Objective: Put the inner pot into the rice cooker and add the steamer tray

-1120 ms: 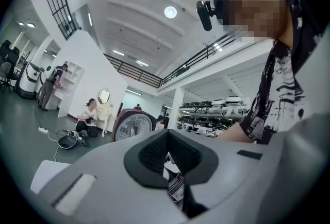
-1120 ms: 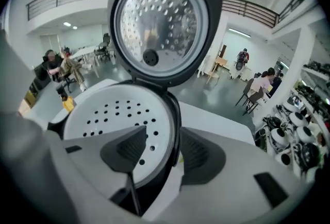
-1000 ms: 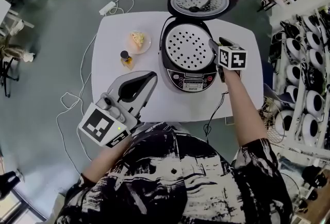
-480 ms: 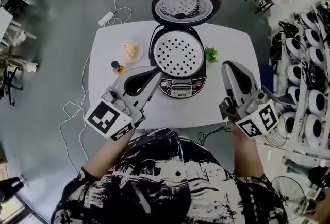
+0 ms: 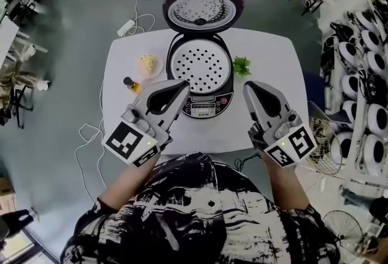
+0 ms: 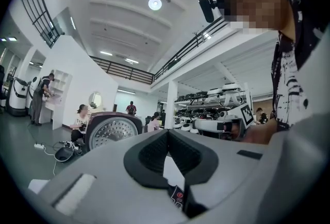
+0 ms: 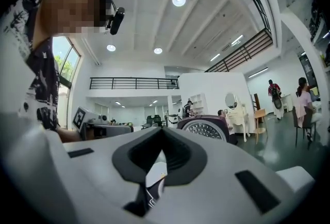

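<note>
Round-cornered white table (image 5: 273, 56) on a grey floor. At its far middle stands the dark rice cooker (image 5: 206, 108) with a maroon-rimmed hinged lid (image 5: 203, 11) thrown fully back, its silver inner face up. The round, pale, perforated steamer tray (image 5: 200, 65) sits level in the cooker's mouth and fills the opening; the inner pot cannot be made out beneath it. Left of the cooker lies a small white plate (image 5: 141, 72) with a yellowish bit of food, and just in front of the plate stands a small amber bottle with a dark cap (image 5: 130, 84). A green leafy sprig (image 5: 242, 65) lies just right of the cooker. The left gripper (image 5: 182, 84) is held level above the near left of the table, its tip near the cooker's front left; its own view shows the jaws closed tip to tip with nothing between them. The right gripper (image 5: 247, 85) mirrors it at the cooker's front right, jaws likewise pressed together and empty. Neither gripper touches the cooker or the tray. People and shelving stand far behind.
</note>
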{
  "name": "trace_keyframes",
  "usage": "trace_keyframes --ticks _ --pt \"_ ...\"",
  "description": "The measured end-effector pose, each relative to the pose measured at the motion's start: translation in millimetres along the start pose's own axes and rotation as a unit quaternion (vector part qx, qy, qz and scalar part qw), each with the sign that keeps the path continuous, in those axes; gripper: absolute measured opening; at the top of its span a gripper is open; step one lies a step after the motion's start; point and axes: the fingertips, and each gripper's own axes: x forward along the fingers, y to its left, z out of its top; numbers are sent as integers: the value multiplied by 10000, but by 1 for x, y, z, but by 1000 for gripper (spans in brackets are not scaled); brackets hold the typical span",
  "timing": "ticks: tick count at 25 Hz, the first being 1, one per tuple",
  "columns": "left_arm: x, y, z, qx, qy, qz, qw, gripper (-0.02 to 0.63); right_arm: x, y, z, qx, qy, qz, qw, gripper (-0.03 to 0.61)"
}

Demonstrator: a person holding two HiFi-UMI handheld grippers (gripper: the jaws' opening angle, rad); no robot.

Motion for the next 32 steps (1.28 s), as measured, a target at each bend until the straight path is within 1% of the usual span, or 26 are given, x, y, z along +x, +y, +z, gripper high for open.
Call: trace_keyframes --ticks 5,10,17,32 --pt "7 -6 -6 -80 73 42 9999 5 0 -1 -5 -145 86 163 9997 -5" --pt "8 -6 -6 -117 110 148 9998 5 2 -3 -7 -164 152 257 9994 -5" --pt "9 -4 -11 -130 128 221 9996 5 3 -7 -13 -183 198 294 9992 -5" --pt "9 -11 -10 -164 99 193 9996 5 -4 -3 -11 -204 219 308 9991 -5"
